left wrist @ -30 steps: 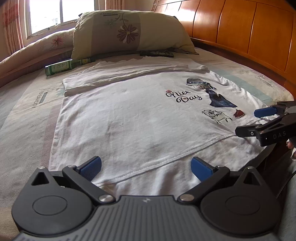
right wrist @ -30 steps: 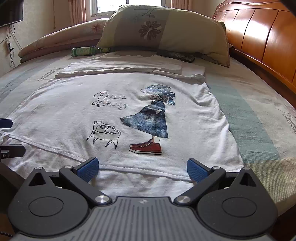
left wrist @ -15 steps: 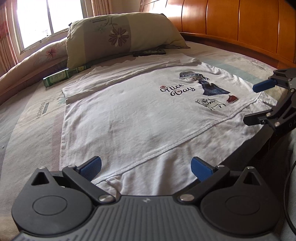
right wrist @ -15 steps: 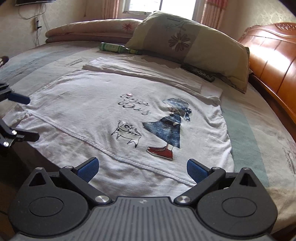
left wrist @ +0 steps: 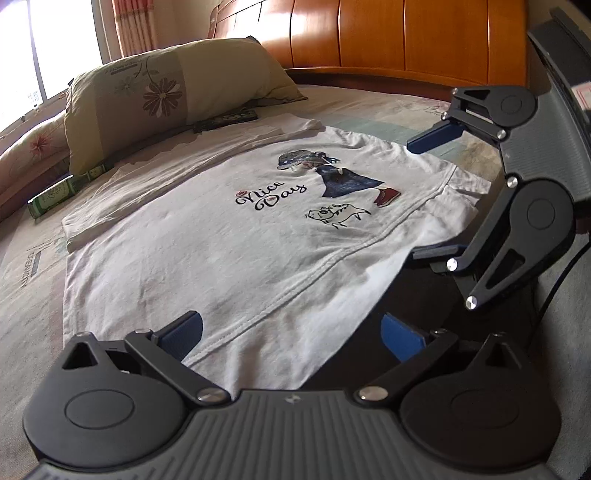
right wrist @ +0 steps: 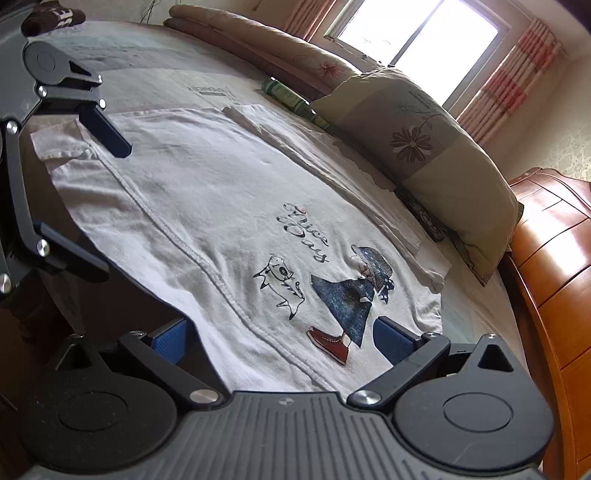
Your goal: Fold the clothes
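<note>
Straddling the near hem of the white T-shirt (left wrist: 207, 258) spread flat on the bed (left wrist: 33, 280), we keep left tool (left wrist: 291, 334) and right tool (right wrist: 280, 338) spread wide, presumably ready to pinch both corners.

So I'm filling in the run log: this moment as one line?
stage: pre-grasp | left gripper: open, straddling hem | right gripper: open, straddling hem | T-shirt: flat on bed, print up

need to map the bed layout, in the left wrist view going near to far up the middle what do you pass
left tongs → hem of the white t-shirt → "Nice Day" print → folded-over far edge of the shirt → dark flat object → floral pillow → wooden headboard
</note>
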`<state>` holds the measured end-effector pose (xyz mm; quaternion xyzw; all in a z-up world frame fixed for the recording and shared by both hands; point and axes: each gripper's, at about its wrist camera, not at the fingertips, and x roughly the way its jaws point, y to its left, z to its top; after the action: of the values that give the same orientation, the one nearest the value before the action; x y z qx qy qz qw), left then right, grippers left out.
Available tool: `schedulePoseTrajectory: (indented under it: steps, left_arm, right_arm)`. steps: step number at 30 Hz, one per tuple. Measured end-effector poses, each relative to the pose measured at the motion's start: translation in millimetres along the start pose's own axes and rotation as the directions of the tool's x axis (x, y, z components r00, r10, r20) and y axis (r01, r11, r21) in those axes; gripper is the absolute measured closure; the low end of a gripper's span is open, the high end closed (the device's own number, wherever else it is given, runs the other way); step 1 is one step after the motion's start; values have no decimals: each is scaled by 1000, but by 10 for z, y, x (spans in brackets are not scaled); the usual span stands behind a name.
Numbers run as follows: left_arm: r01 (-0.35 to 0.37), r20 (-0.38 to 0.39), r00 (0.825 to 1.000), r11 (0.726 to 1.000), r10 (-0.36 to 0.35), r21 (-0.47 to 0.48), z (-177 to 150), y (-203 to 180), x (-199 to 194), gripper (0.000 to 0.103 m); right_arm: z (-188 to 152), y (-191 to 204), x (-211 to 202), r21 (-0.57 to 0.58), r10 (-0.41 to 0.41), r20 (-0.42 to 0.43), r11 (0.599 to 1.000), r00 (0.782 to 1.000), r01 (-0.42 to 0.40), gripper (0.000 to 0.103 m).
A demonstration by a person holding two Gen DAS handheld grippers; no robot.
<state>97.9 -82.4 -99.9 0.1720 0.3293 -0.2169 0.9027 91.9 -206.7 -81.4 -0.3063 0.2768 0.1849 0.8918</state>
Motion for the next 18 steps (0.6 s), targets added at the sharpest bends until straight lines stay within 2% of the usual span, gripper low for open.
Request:
schedulePoseTrajectory:
  steps: [7, 10, 15, 18]
  left_arm:
    - [-99, 2, 995, 990, 99, 102, 73, -82, 222, 1]
    - [-150, 7, 989, 983, 150, 105, 89, -5, 252, 1]
    - [-125, 13, 992, 992, 125, 27, 184, 99, 232, 1]
    - [-128, 28, 992, 991, 127, 45, 212, 76, 214, 1]
  right_arm:
    - [65, -97, 0, 36, -6, 12, 999, 1000, 6, 0]
    - [54, -73, 1, 25, 3, 9, 1000, 1000, -3, 0]
    - [52, 149, 94, -48, 43, -1, 998, 999, -43, 0]
    - [79, 224, 171, -51, 11, 11, 999, 1000, -10, 0]
